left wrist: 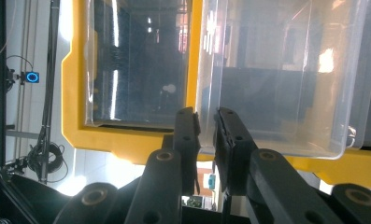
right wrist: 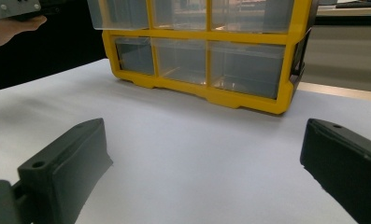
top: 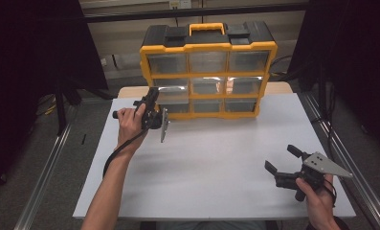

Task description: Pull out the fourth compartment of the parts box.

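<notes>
A white bench stands in a dark-curtained space, with grey floor and metal rails along both of its sides. At the far edge of the bench stands a yellow and black drawer cabinet with a yellow carry handle on top and three rows of three clear plastic drawers.

The left gripper is held up at the cabinet's left column, level with the middle row. There the middle-left drawer sticks out from the cabinet front, while the other drawers sit flush. In the left gripper view, the left gripper has its jaws drawn close together, leaving a narrow gap, with the front lip of the clear drawer between them at the drawer's corner; the yellow frame runs behind and below. The jaws appear clamped on that lip.

The right gripper is held low over the near right part of the bench, well apart from the cabinet, with its jaws spread wide and pointing left. In the right gripper view, the two black jaws stand far apart with bare bench between them, the cabinet farther off, and the pulled-out drawer at the upper left.
</notes>
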The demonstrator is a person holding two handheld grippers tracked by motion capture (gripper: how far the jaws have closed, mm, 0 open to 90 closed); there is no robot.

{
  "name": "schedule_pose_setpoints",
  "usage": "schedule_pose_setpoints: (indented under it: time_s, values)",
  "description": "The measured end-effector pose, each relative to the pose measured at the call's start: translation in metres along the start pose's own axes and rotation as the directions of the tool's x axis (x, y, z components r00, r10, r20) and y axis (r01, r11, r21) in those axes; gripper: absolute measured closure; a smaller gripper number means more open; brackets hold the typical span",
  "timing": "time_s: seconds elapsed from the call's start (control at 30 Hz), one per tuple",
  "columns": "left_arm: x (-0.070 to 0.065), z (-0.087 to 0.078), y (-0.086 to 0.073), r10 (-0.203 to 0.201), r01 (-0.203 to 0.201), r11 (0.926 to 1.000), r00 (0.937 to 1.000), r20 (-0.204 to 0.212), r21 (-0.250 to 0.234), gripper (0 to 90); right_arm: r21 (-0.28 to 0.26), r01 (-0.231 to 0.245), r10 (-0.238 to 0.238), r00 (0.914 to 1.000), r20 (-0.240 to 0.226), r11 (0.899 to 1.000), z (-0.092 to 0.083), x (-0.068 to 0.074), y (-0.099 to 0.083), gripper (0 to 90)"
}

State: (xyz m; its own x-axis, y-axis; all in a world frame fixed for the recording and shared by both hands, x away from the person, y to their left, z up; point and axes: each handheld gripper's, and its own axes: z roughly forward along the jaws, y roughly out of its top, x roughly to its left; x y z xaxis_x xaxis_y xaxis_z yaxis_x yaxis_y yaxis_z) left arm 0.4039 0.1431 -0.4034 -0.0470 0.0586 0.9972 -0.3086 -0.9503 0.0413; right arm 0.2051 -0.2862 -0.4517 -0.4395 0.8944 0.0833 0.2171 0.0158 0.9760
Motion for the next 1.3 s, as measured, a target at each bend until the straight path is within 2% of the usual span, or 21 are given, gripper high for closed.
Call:
schedule_pose_setpoints:
  time_s: [0.03, 0.1, 0.13, 0.2, 0.23, 0.33, 0.37, 0.4, 0.53, 0.67, 0.7, 0.83, 0.87, 1.03, 1.13, 1.17, 1.2, 1.27, 1.3]
  values:
    - [0.0, -0.001, 0.0, 0.0, 0.0, 1.0, 1.0, 0.0, 0.002, 79.7, 0.005, 0.007, -0.007, 1.0, -0.006, 1.0, 0.0, 0.0, 0.0, 1.0]
    - [-0.001, 0.0, -0.002, -0.002, 0.002, 0.9995, 0.9998, -0.022, -0.03, 79.8, 0.002, 0.005, -0.005, 1.0, -0.004, 1.0, 0.0, 0.0, 0.0, 1.0]
    - [-0.001, -0.004, 0.0, -0.005, 0.005, 1.0, 0.9999, -0.011, 0.006, 79.8, 0.002, 0.005, -0.005, 1.0, -0.004, 1.0, 0.0, 0.0, 0.0, 1.0]
    - [-0.001, -0.004, 0.0, 0.006, -0.006, 1.0, 0.9999, -0.011, -0.002, 79.8, 0.001, 0.005, -0.005, 1.0, -0.003, 1.0, 0.0, 0.0, 0.0, 1.0]
    - [-0.001, -0.005, 0.001, -0.004, 0.004, 1.0, 0.9999, -0.011, -0.005, 79.8, 0.0, 0.002, -0.002, 1.0, -0.003, 1.0, 0.0, 0.0, 0.0, 1.0]
    - [0.0, -0.007, 0.002, 0.009, -0.009, 1.0, 0.9999, -0.013, 0.004, 79.8, -0.002, 0.008, -0.008, 1.0, -0.003, 1.0, -0.001, 0.0, 0.0, 0.9]
    - [-0.001, -0.006, 0.001, -0.002, 0.001, 0.9997, 0.9997, -0.023, -0.025, 79.8, -0.002, 0.008, -0.008, 1.0, -0.003, 1.0, -0.001, 0.0, 0.0, 0.9]
    - [-0.001, -0.008, 0.001, -0.004, 0.004, 1.0, 0.9999, -0.013, -0.005, 79.8, -0.003, 0.005, -0.005, 1.0, -0.002, 1.0, 0.0, 0.0, 0.0, 1.0]
    - [-0.002, -0.011, 0.002, 0.0, 0.0, 1.0, 0.9999, -0.017, -0.006, 79.8, 0.0, 0.004, -0.004, 1.0, -0.001, 1.0, 0.0, 0.0, 0.0, 1.0]
    - [-0.003, -0.012, 0.002, 0.003, -0.004, 0.9998, 0.9996, -0.026, -0.018, 79.7, 0.006, 0.012, -0.012, 0.9999, -0.006, 1.0, 0.0, 0.0, 0.0, 1.0]
    - [-0.004, -0.01, 0.002, -0.001, -0.001, 0.9993, 0.9992, -0.041, -0.038, 79.7, 0.006, 0.01, -0.01, 0.9999, -0.007, 1.0, 0.0, 0.0, 0.0, 1.0]
    - [-0.003, -0.011, 0.002, 0.003, -0.004, 0.9992, 0.9993, -0.038, -0.039, 79.8, 0.0, 0.002, -0.002, 1.0, -0.002, 1.0, -0.001, 0.0, 0.0, 1.0]
    - [-0.002, -0.014, 0.003, 0.01, -0.01, 0.9999, 0.9998, -0.016, 0.0, 79.8, 0.0, -0.001, 0.001, 1.0, -0.003, 1.0, 0.0, 0.001, 0.0, 1.0]
    - [-0.002, -0.014, 0.004, 0.013, -0.013, 0.9999, 0.9999, -0.008, -0.001, 79.8, 0.002, 0.004, -0.004, 1.0, -0.005, 1.0, -0.001, 0.0, 0.0, 1.0]
    - [-0.003, -0.015, 0.004, 0.002, -0.002, 1.0, 1.0, -0.007, -0.007, 79.8, 0.002, 0.002, -0.002, 1.0, -0.001, 1.0, -0.001, 0.0, 0.0, 1.0]
    - [-0.004, -0.013, 0.003, 0.005, -0.006, 0.9993, 0.9995, -0.031, -0.036, 79.7, 0.002, 0.005, -0.005, 1.0, -0.001, 1.0, -0.001, 0.0, 0.0, 1.0]
    - [-0.003, -0.016, 0.004, 0.02, -0.02, 0.9998, 0.9997, -0.014, -0.003, 79.7, 0.002, 0.006, -0.006, 1.0, -0.001, 1.0, -0.001, 0.0, 0.0, 1.0]
    - [-0.003, -0.016, 0.005, 0.018, -0.019, 0.9998, 0.9998, -0.011, -0.002, 79.7, 0.005, 0.01, -0.01, 0.9999, -0.007, 1.0, -0.001, 0.0, 0.0, 0.9]
    - [-0.004, -0.017, 0.004, 0.004, -0.004, 1.0, 1.0, -0.006, 0.001, 79.7, 0.006, 0.013, -0.013, 0.9999, -0.007, 1.0, 0.0, 0.001, 0.0, 1.0]
